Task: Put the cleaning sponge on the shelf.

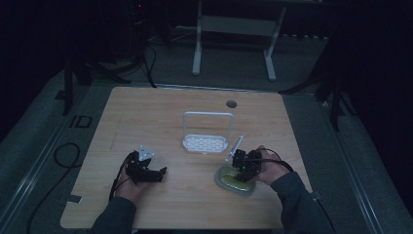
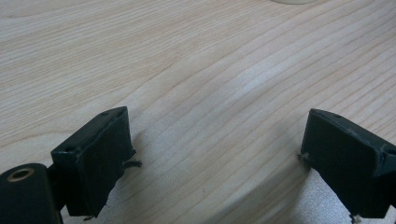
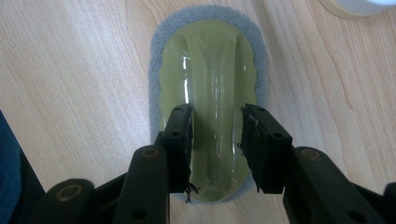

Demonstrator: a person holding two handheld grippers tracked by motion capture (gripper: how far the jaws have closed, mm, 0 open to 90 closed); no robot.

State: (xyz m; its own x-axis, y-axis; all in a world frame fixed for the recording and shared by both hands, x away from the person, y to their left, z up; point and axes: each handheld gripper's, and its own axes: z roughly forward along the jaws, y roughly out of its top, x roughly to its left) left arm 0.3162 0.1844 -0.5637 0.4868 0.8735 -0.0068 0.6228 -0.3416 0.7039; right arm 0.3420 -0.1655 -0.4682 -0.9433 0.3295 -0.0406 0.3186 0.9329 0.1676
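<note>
A scrubber with a glossy yellow-green handle on an oval grey pad point(image 1: 234, 183) point(image 3: 210, 56) lies flat on the wooden table point(image 1: 195, 195) at the front right. My right gripper point(image 1: 242, 170) point(image 3: 217, 116) reaches down onto it, its jaws pressed against either side of the handle's raised ridge. My left gripper point(image 1: 160, 174) point(image 2: 215, 135) rests low over bare wood at the front left. Its jaws are wide apart with nothing between them.
A white rack point(image 1: 206, 142) with a tall loop handle stands at the table's centre, just beyond the scrubber. A round cable hole point(image 1: 231, 104) sits near the far edge. A white stand point(image 1: 234, 29) is on the floor behind the table.
</note>
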